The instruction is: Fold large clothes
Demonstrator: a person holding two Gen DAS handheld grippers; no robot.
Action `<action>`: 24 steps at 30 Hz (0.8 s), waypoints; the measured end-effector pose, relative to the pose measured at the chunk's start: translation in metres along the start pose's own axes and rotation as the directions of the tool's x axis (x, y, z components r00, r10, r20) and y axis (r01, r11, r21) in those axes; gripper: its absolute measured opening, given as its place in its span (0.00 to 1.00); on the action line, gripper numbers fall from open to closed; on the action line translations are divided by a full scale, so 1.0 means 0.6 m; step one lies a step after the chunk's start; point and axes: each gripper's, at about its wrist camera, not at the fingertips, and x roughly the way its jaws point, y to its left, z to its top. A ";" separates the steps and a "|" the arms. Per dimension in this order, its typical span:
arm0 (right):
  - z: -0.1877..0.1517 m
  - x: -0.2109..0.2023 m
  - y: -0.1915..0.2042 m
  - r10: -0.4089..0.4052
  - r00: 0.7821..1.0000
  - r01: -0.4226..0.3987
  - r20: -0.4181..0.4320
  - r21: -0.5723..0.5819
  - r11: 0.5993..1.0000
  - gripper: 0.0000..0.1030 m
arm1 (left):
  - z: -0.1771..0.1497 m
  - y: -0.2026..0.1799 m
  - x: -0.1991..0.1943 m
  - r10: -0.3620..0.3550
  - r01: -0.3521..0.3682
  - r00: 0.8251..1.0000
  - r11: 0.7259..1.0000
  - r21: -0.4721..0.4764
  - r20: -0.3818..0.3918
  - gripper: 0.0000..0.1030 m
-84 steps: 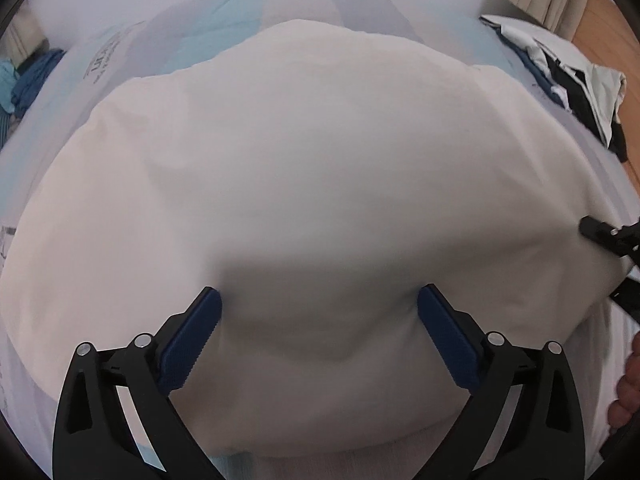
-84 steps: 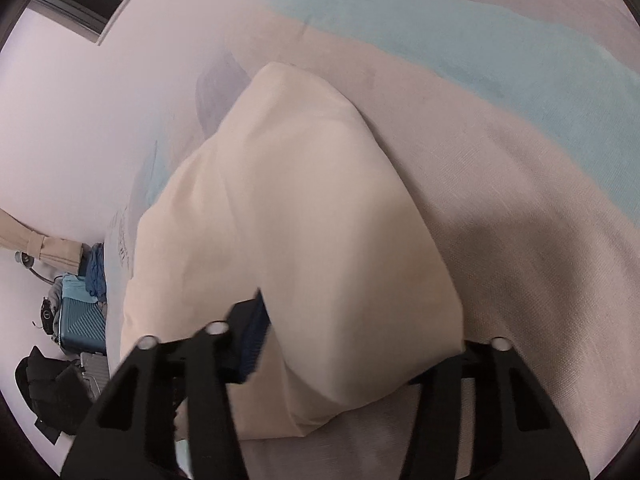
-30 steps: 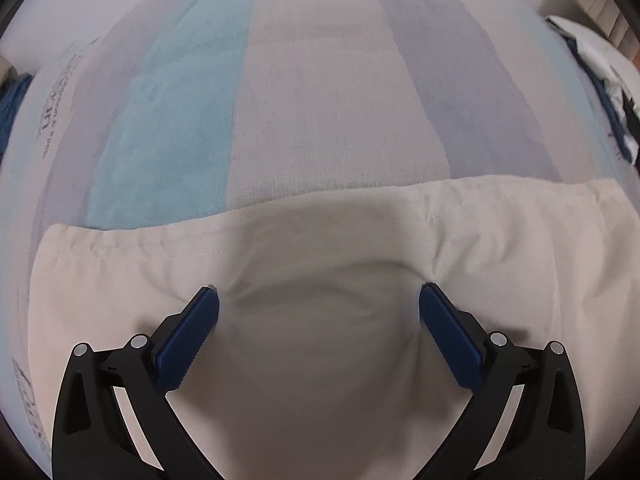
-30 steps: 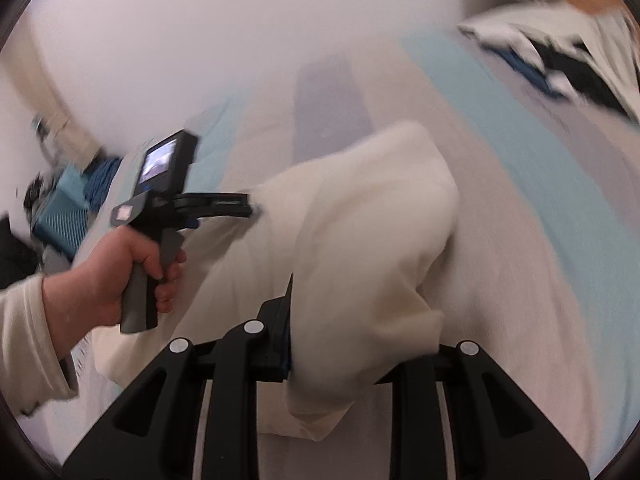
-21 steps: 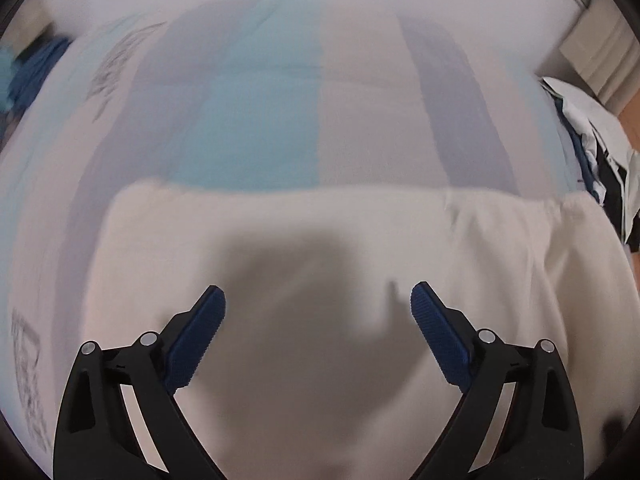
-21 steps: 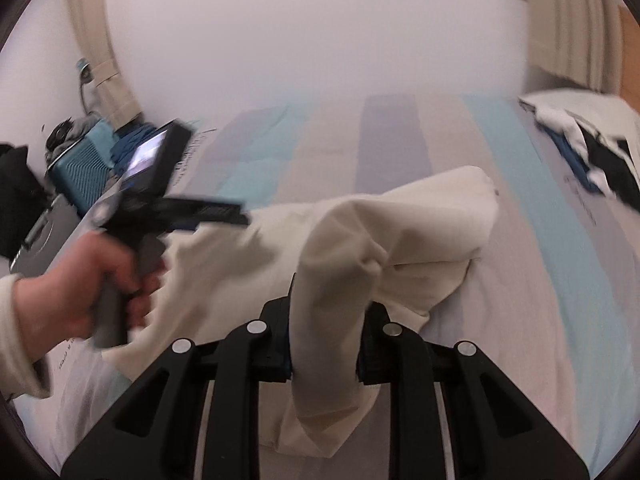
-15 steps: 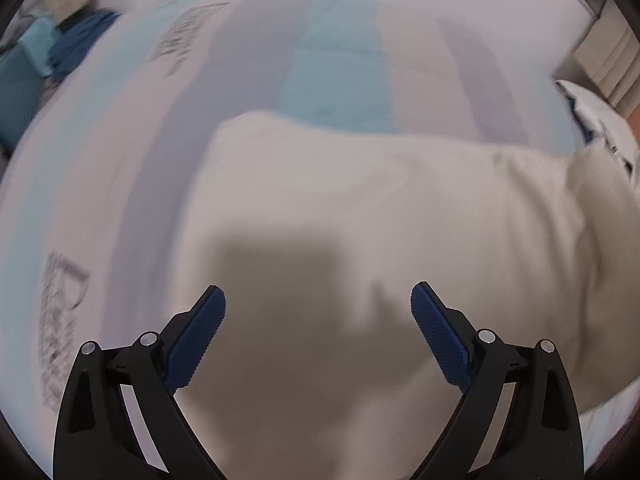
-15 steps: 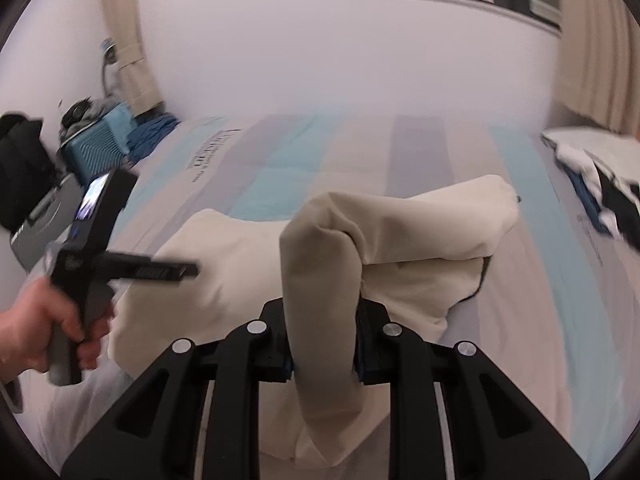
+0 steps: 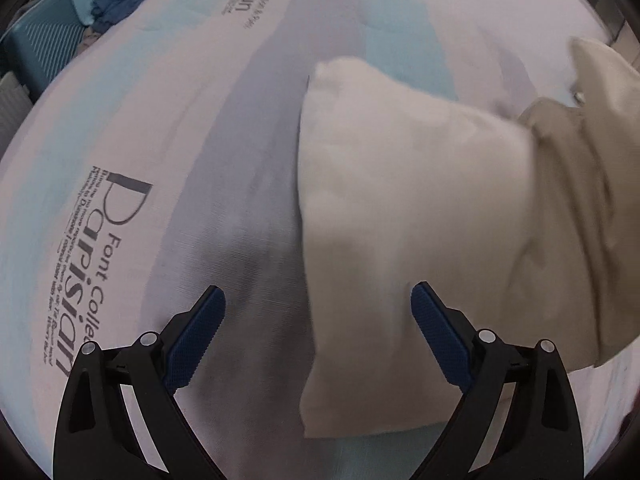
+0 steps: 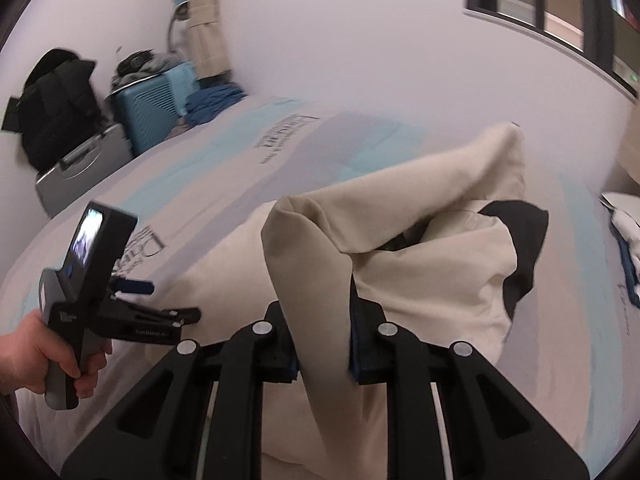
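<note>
Right gripper (image 10: 324,344) clenched on a raised fold of the cream garment (image 10: 420,248), lifted above the striped bed (image 10: 224,168). Left gripper (image 9: 318,320) released, jaws wide, hovering over the garment's flat edge.

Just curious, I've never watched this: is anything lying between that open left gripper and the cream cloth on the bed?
Nothing visible does. The left gripper hangs open over the cream garment edge, with only the striped bedsheet below. The right gripper already clamps the cloth.
</note>
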 end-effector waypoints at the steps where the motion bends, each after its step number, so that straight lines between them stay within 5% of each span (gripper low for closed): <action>1: 0.003 0.004 0.013 0.015 1.000 -0.015 -0.002 -0.015 1.000 0.16 | -0.003 0.009 -0.002 0.000 0.000 1.000 1.000 -0.005 -0.011 0.89; 9: 0.001 0.049 0.103 0.110 0.991 -0.120 -0.075 -0.140 0.983 0.16 | -0.025 0.024 0.053 -0.073 0.069 0.992 0.997 -0.035 -0.103 0.93; 24: -0.043 0.052 0.205 0.203 0.966 -0.251 -0.161 -0.385 0.888 0.16 | -0.025 0.028 0.029 -0.121 0.122 0.989 0.993 -0.003 -0.085 0.90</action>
